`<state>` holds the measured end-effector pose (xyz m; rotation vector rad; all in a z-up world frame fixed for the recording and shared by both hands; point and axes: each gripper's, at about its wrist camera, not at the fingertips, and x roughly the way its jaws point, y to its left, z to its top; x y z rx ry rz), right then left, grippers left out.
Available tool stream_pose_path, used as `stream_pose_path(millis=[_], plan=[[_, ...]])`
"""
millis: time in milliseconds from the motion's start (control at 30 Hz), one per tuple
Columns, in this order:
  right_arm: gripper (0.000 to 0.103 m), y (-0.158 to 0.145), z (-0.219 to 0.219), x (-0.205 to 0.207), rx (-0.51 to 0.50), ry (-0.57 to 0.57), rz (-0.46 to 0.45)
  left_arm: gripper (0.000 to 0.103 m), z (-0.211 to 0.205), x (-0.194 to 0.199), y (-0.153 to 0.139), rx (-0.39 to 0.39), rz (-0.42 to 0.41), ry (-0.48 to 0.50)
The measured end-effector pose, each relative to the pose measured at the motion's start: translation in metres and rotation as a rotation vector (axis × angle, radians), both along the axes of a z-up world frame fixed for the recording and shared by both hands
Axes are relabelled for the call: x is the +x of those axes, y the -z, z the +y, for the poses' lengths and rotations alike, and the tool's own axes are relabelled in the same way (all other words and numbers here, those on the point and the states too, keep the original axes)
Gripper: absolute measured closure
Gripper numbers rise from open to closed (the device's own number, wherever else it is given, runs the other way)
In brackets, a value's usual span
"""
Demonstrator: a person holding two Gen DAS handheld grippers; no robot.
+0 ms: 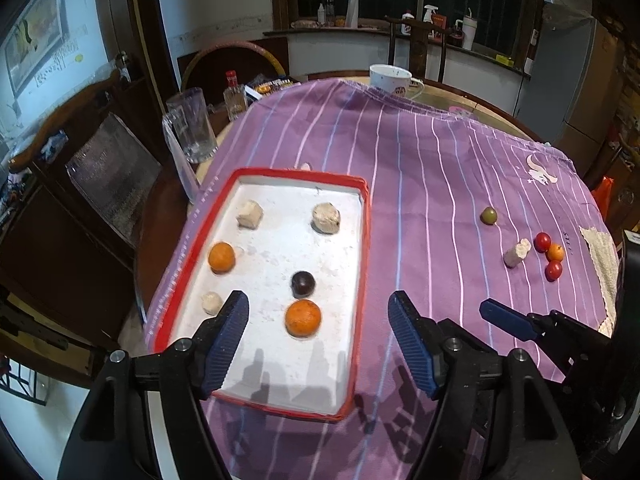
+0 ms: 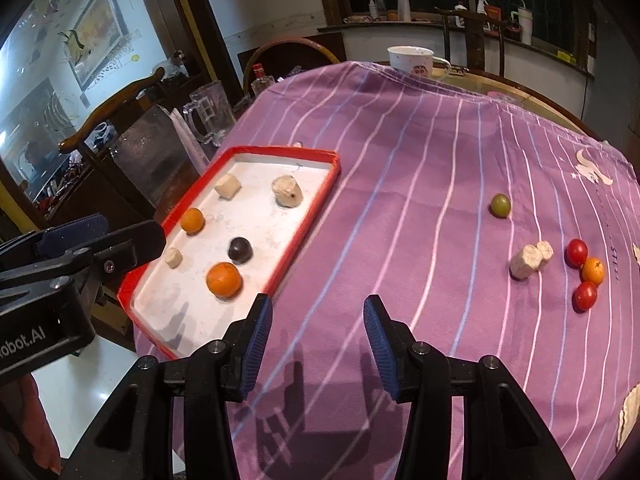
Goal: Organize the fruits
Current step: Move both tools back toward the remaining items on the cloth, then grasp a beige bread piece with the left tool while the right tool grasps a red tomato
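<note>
A red-rimmed white tray [image 1: 362, 264] [image 2: 308, 216] lies on the purple striped cloth. In it sit two oranges [image 1: 303, 318] [image 1: 221, 257], a dark plum [image 1: 302, 283] [image 2: 240, 249] and three pale chunks [image 1: 326, 218]. On the cloth to the right lie a green fruit [image 1: 489, 215] [image 2: 501, 205], a pale chunk [image 1: 517, 252] [image 2: 531, 259], two red tomatoes [image 2: 576, 252] [image 2: 585, 295] and a small orange [image 2: 593, 270]. My left gripper [image 1: 318, 310] is open and empty above the tray's near end. My right gripper [image 2: 318, 312] is open and empty over the cloth beside the tray.
A glass mug [image 1: 192, 124] and a bottle [image 1: 234, 94] stand behind the tray at the table's left edge. A white cup [image 1: 390, 78] stands at the far edge. A wooden chair [image 2: 116, 100] is on the left. A pale woven mat [image 1: 602, 260] lies at the right edge.
</note>
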<state>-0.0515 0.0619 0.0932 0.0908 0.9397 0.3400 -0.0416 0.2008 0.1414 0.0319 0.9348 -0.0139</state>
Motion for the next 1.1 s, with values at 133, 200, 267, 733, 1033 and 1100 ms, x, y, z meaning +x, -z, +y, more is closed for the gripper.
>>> stream_pose_path(millis=[133, 200, 267, 733, 1033, 1100], plan=[[0.051, 0.011, -0.021, -0.001, -0.013, 0.037, 0.027, 0.031, -0.012, 0.008, 0.021, -0.041, 0.058, 0.003], [0.051, 0.018, -0.041, -0.003, -0.015, 0.079, 0.037, 0.031, -0.023, 0.013, 0.035, -0.062, 0.095, 0.012], [0.051, 0.022, -0.065, -0.004, -0.014, 0.127, 0.039, 0.031, -0.04, 0.018, 0.049, -0.089, 0.133, 0.032], [0.051, 0.056, -0.246, 0.013, 0.034, 0.444, 0.114, 0.031, -0.178, 0.066, 0.099, -0.098, 0.189, 0.264], [0.051, 0.074, -0.26, 0.051, 0.043, 0.387, 0.114, 0.031, -0.23, 0.107, 0.128, -0.057, 0.199, 0.363], [0.051, 0.076, -0.258, 0.056, 0.033, 0.368, 0.108, 0.031, -0.235, 0.112, 0.131, -0.061, 0.196, 0.374]])
